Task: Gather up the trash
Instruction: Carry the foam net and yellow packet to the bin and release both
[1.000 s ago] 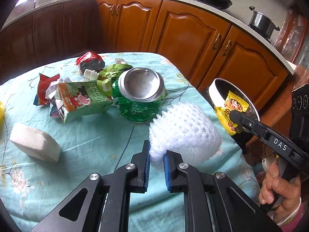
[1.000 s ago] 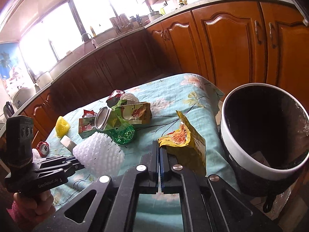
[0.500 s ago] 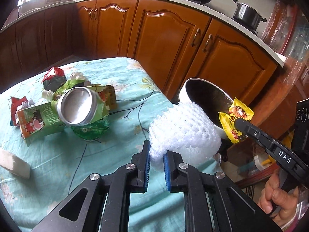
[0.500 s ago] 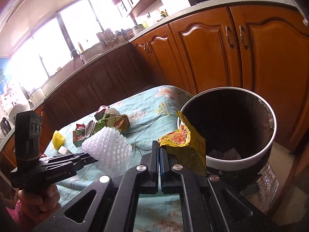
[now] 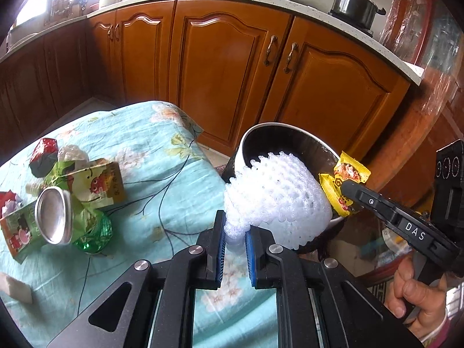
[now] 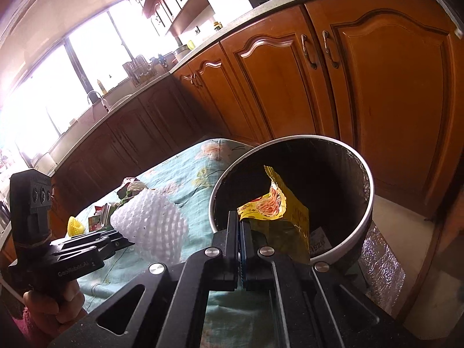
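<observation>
Left gripper [image 5: 235, 233] is clenched on the lower edge of a white foam mesh fruit sleeve [image 5: 278, 191], held over the near rim of the round white-rimmed dark bin [image 5: 261, 129] beside the table. Right gripper [image 6: 240, 226] is clamped on a yellow crinkled snack wrapper [image 6: 275, 214], held above the bin's mouth. A crushed silver can [image 5: 53, 216] and cartons lie on the teal floral tablecloth [image 5: 162, 179].
</observation>
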Action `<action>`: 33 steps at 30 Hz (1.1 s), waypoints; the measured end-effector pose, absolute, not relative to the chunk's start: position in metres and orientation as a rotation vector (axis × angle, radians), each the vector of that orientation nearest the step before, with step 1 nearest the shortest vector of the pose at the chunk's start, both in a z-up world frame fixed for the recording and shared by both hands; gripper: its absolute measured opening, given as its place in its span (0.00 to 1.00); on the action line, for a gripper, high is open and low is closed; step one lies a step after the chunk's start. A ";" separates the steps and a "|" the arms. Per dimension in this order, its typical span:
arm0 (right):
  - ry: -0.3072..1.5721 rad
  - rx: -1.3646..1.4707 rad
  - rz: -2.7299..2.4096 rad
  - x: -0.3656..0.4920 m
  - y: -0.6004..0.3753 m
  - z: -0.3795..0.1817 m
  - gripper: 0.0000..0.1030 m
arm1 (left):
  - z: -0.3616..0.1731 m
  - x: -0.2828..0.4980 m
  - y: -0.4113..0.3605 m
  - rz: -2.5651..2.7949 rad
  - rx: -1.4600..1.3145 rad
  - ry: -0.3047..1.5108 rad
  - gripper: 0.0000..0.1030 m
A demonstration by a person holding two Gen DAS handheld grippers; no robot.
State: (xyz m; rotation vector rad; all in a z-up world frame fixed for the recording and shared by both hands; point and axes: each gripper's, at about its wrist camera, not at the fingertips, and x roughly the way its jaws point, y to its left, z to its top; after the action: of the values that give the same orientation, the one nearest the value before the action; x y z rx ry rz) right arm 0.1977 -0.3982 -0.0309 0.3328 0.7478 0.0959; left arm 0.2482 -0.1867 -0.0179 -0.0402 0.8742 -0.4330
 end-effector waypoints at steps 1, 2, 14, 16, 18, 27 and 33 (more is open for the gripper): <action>0.752 0.337 0.095 0.201 -0.402 -0.031 0.00 | -0.017 0.253 -0.191 -0.435 -0.035 0.873 0.11; 0.758 0.340 0.093 0.204 -0.405 -0.032 0.00 | -0.017 0.258 -0.196 -0.436 -0.029 0.874 0.11; 0.812 0.358 0.062 0.234 -0.437 -0.041 0.01 | -0.026 0.309 -0.254 -0.449 0.077 0.897 0.11; 0.823 0.354 0.058 0.237 -0.440 -0.043 0.05 | -0.029 0.314 -0.260 -0.449 0.086 0.908 0.14; 0.832 0.351 0.059 0.240 -0.441 -0.044 0.06 | -0.032 0.316 -0.263 -0.447 0.096 0.914 0.21; 0.836 0.379 0.047 0.241 -0.443 -0.049 0.55 | -0.035 0.305 -0.257 -0.434 0.097 0.901 0.53; 0.808 0.356 0.034 0.228 -0.436 -0.042 0.55 | -0.038 0.283 -0.235 -0.435 0.050 0.910 0.53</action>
State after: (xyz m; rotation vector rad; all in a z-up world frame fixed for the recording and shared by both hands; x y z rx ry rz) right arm 0.2279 -0.4364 -0.0424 0.3561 0.8077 0.0343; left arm 0.2830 -0.2346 -0.0382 0.0500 0.9098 -0.4346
